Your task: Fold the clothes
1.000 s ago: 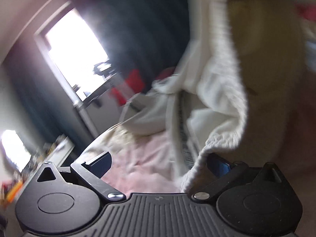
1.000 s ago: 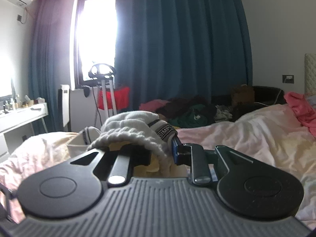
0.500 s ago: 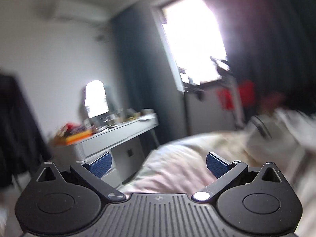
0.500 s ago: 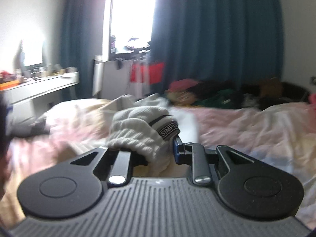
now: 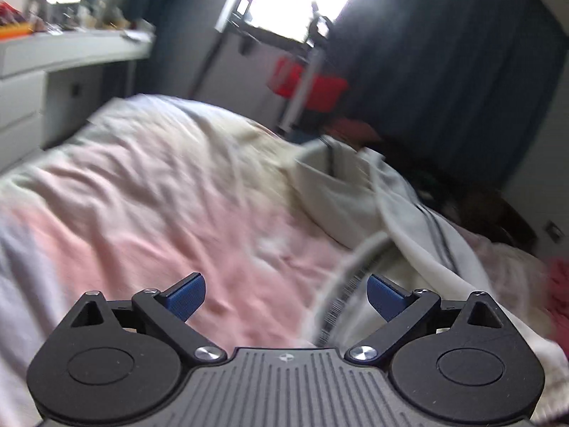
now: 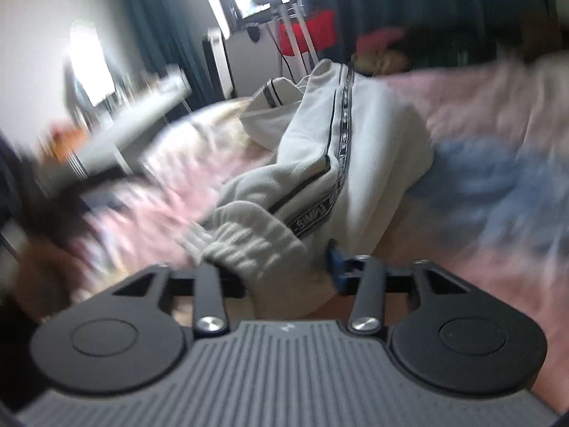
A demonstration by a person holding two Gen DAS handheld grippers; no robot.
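White track pants (image 6: 359, 149) with a black lettered side stripe lie stretched across the pink bedspread (image 6: 498, 106). My right gripper (image 6: 281, 267) is shut on their ribbed elastic waistband (image 6: 256, 242), which bunches over the left finger and hides it. In the left wrist view the same pants (image 5: 355, 195) lie to the right, and a blurred edge of them crosses near the right blue pad (image 5: 384, 295). My left gripper (image 5: 284, 295) is open above the bedspread (image 5: 160, 195) with nothing between its fingers.
A white desk (image 5: 53, 57) with clutter stands left of the bed. A stand with a red item (image 5: 309, 82) is by the window, dark blue curtains (image 5: 462, 71) behind. A pile of dark clothes (image 6: 409, 42) lies at the bed's far side.
My left gripper let go of the pants, swung left towards the desk, and now points down over the bed. My right gripper kept the waistband and moved, laying the pants out.
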